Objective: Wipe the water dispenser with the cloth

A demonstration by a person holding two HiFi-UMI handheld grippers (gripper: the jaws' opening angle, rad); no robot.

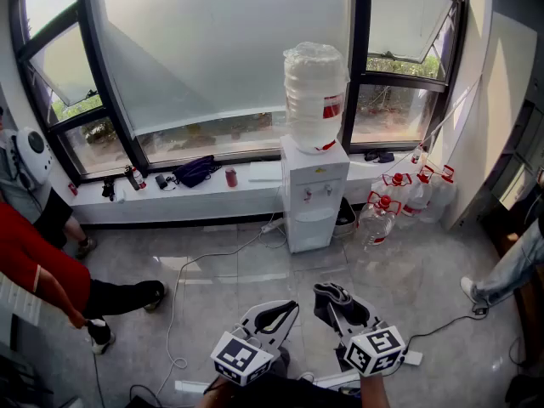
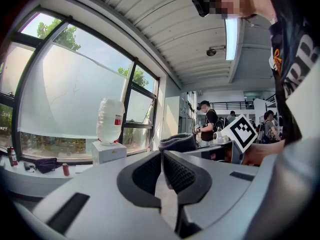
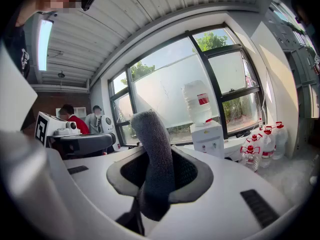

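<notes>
The white water dispenser (image 1: 314, 195) stands against the window ledge, with a large clear bottle (image 1: 314, 96) on top; it also shows far off as the dispenser (image 2: 109, 151) and the dispenser (image 3: 207, 138). My right gripper (image 1: 333, 302) is shut on a dark grey cloth (image 3: 153, 161), whose fold sticks up between the jaws; the cloth (image 1: 330, 294) shows at the jaw tips. My left gripper (image 1: 278, 314) is shut with nothing in it, jaws pressed together (image 2: 161, 173). Both grippers hang low, well short of the dispenser.
Several water jugs with red caps (image 1: 406, 195) stand right of the dispenser. A white cable (image 1: 204, 262) runs over the tiled floor. A person in red (image 1: 47, 272) crouches at the left; another person's leg (image 1: 510, 266) is at the right. A bag and small items (image 1: 194, 171) lie on the ledge.
</notes>
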